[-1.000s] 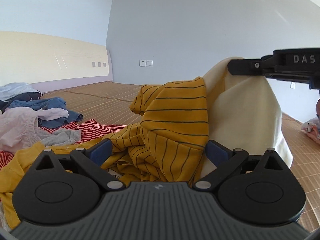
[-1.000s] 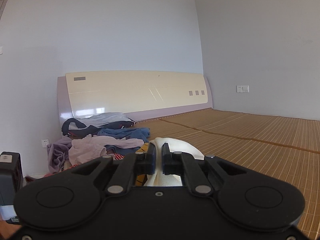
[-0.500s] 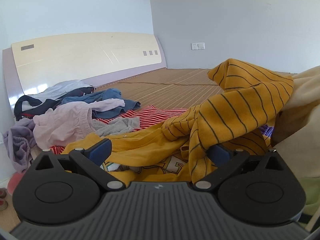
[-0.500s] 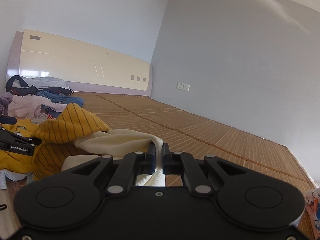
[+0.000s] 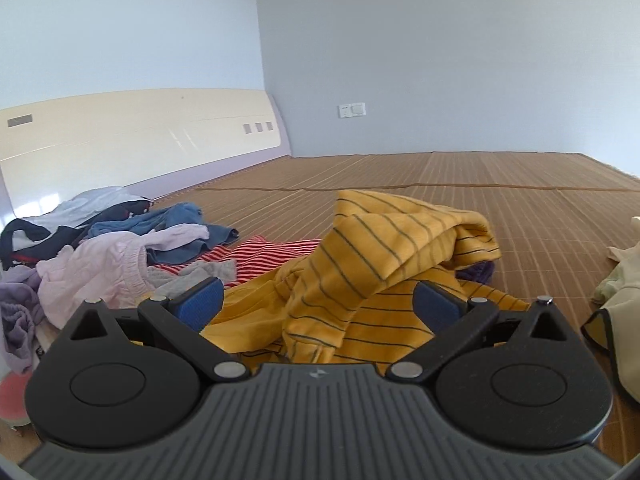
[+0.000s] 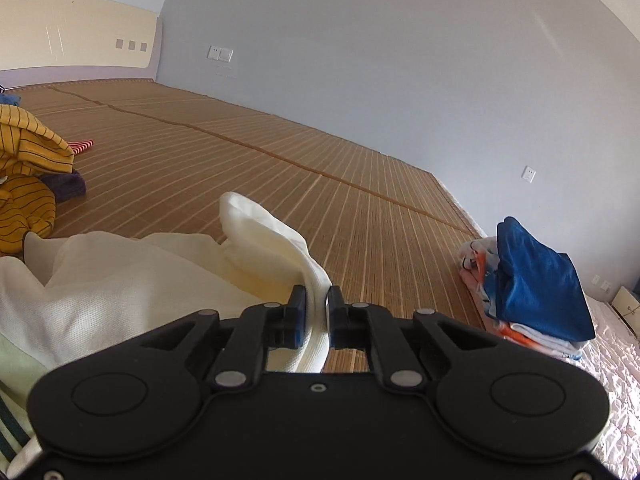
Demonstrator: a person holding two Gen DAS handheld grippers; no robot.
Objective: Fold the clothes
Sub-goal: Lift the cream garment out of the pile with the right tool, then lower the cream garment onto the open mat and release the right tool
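A cream garment [image 6: 120, 280] lies low over the mat, and my right gripper [image 6: 317, 316] is shut on a fold of it. Part of the same cream cloth [image 5: 616, 296] shows at the right edge of the left wrist view. My left gripper [image 5: 318, 306] is open, its blue pads [image 5: 200, 306] spread wide. Between and beyond them a yellow striped garment [image 5: 384, 256] lies heaped; I see no grip on it. That yellow garment [image 6: 24, 160] also sits at the left of the right wrist view.
A heap of unfolded clothes [image 5: 120, 248] lies left by the cream headboard [image 5: 132, 136]: pink, blue, grey and red-striped pieces. A folded stack with a blue item on top [image 6: 536, 292] rests at the right. The bamboo mat [image 6: 280, 168] stretches to the grey wall.
The right gripper has swung right and lower, drawing the cream garment off the yellow one. The cream cloth has slid from the middle to the right edge of the left view.
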